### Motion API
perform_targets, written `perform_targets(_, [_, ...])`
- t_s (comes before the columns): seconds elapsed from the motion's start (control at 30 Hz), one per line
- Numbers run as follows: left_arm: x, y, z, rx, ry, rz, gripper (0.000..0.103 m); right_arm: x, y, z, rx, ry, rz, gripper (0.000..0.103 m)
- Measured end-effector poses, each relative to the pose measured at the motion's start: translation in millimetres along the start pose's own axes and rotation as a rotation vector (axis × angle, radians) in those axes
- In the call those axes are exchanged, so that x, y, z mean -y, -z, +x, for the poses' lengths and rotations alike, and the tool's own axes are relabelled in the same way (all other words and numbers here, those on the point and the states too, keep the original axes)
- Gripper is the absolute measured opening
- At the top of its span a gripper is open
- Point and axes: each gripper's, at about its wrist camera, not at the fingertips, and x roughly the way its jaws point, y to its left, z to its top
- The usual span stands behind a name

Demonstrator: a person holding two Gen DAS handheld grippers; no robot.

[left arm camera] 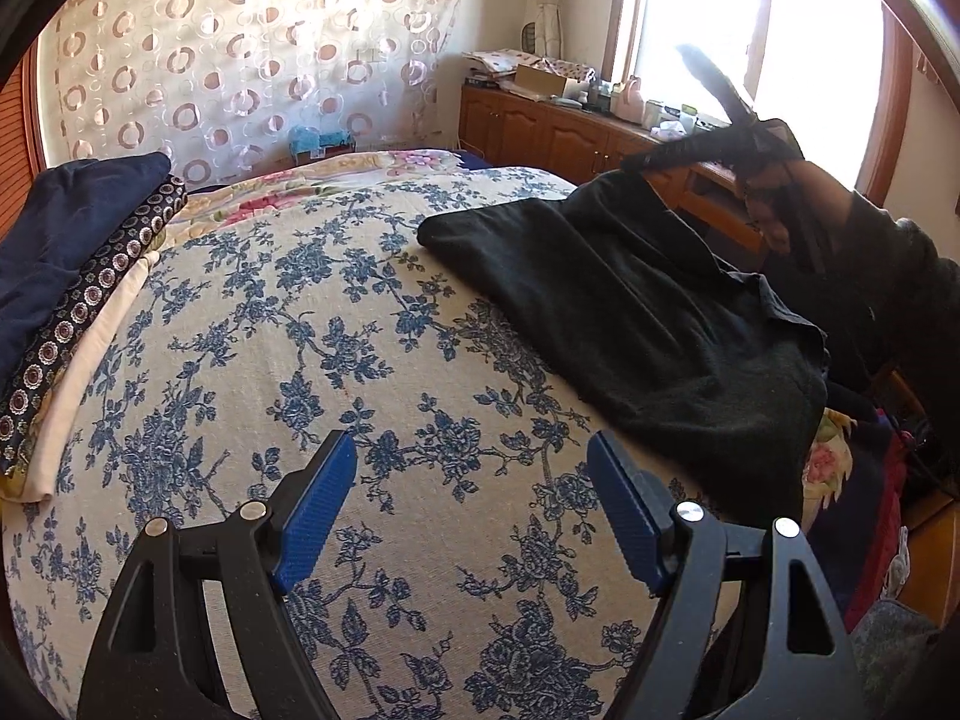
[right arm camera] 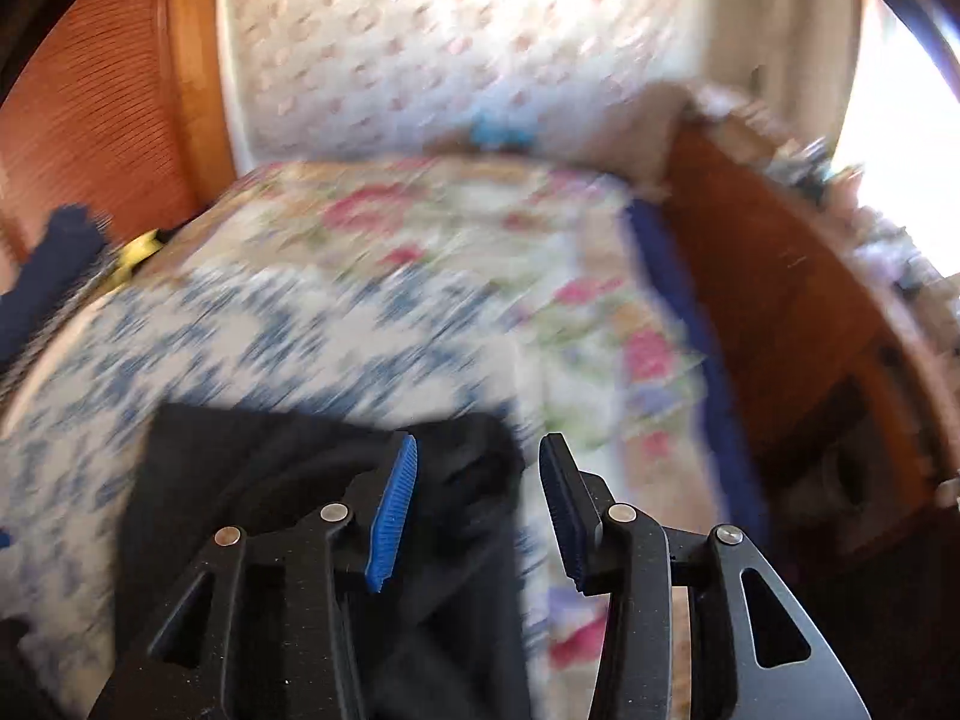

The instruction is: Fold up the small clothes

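My left gripper (left arm camera: 471, 504) is spread wide with nothing between its blue pads (left arm camera: 318, 510), hovering over bare blue-flowered bedspread (left arm camera: 336, 324). Ahead and to the right of those fingers lies the black garment (left arm camera: 630, 312), partly flattened on the bed, its far corner drawn up toward my right gripper (left arm camera: 708, 147), which from this side shows only as a dark silhouette against the bright window (left arm camera: 780, 30).

From the right wrist view, my right gripper (right arm camera: 477, 504) has its jaws parted, and the black cloth sits below and to the left of the left pad (right arm camera: 393, 516); I can't make out any fabric pinched between the pads, so whether it holds the corner I cannot tell.

I judge I'm mid-fold on this garment: one edge is being carried over. Next I'd need my left fingers to move right and pin or take the near hem so the fold lands square.

Far left of my left fingers rests a stack of folded clothes (left arm camera: 78, 276).

The right view is smeared by motion blur, and the garment's right edge drops out of sight off the bed.
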Motion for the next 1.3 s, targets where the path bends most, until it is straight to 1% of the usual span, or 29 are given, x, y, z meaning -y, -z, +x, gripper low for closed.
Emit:
perform_targets(0.03, [1, 0, 1, -0.001, 0.001, 0.002, 0.080, -5, 3, 6, -0.038, -0.044, -0.005, 0.044])
perform_targets(0.07, [2, -1, 1, -0.002, 0.002, 0.005, 0.080, -11, 7, 12, -0.060, -0.055, -0.017, 0.044])
perform_targets(0.13, [4, 0, 2, -0.005, 0.001, 0.010, 0.080, -21, 10, 20, -0.079, -0.051, -0.041, 0.044])
perform_targets(0.17, [5, 0, 2, -0.007, -0.001, 0.011, 0.080, -24, 9, 23, -0.087, -0.055, -0.053, 0.034])
perform_targets(0.2, [5, 0, 2, -0.009, -0.003, 0.012, 0.080, -25, 7, 29, -0.084, -0.061, -0.069, 0.022])
perform_targets(0.23, [5, 0, 2, -0.009, -0.003, 0.012, 0.080, -27, 4, 31, -0.082, -0.064, -0.088, 0.001])
perform_targets(0.27, [4, 0, 1, -0.009, -0.003, 0.012, 0.080, -28, 2, 32, -0.077, -0.051, -0.111, 0.001])
perform_targets(0.33, [5, 1, 0, -0.005, 0.000, 0.009, 0.080, -20, -1, 23, -0.032, 0.008, -0.123, 0.001])
perform_targets(0.43, [6, 2, 1, -0.007, 0.006, 0.010, 0.080, 3, 0, 10, 0.025, 0.101, -0.051, 0.002])
perform_targets(0.5, [8, 2, 3, -0.012, 0.009, 0.014, 0.080, 14, 4, 9, 0.012, 0.101, -0.014, 0.011])
perform_targets(0.53, [11, 2, 4, -0.014, 0.011, 0.018, 0.080, 17, 7, 9, 0.000, 0.115, -0.009, 0.022])
perform_targets(0.57, [12, 2, 4, -0.014, 0.013, 0.021, 0.080, 18, 11, 6, 0.004, 0.135, -0.011, 0.030])
perform_targets(0.6, [14, 2, 5, -0.014, 0.016, 0.024, 0.080, 19, 15, 0, 0.015, 0.133, -0.011, 0.031])
perform_targets(0.67, [19, 2, 6, -0.016, 0.026, 0.030, 0.080, 19, 26, -12, 0.032, 0.103, 0.007, 0.040])
perform_targets(0.73, [27, 2, 8, -0.019, 0.041, 0.042, 0.080, 17, 41, -31, 0.040, 0.071, 0.022, 0.046])
perform_targets(0.87, [40, 3, 12, -0.025, 0.057, 0.064, 0.080, 9, 94, -67, 0.036, -0.009, -0.004, 0.054])
perform_targets(0.97, [47, 2, 17, -0.034, 0.068, 0.068, 0.080, -8, 135, -81, 0.037, -0.022, -0.029, 0.060])
perform_targets(1.07, [51, 1, 21, -0.046, 0.077, 0.067, 0.080, -26, 164, -87, 0.042, -0.002, -0.070, 0.061])
perform_targets(1.17, [57, 1, 24, -0.057, 0.089, 0.070, 0.080, -39, 176, -86, 0.041, 0.029, -0.117, 0.061])
perform_targets(1.23, [63, 2, 26, -0.067, 0.097, 0.077, 0.080, -39, 183, -82, 0.047, 0.056, -0.135, 0.061])
perform_targets(1.27, [65, 2, 27, -0.069, 0.098, 0.082, 0.080, -36, 184, -82, 0.048, 0.050, -0.128, 0.052])
perform_targets(1.3, [68, 3, 28, -0.072, 0.100, 0.089, 0.080, -30, 187, -83, 0.050, 0.026, -0.109, 0.040])
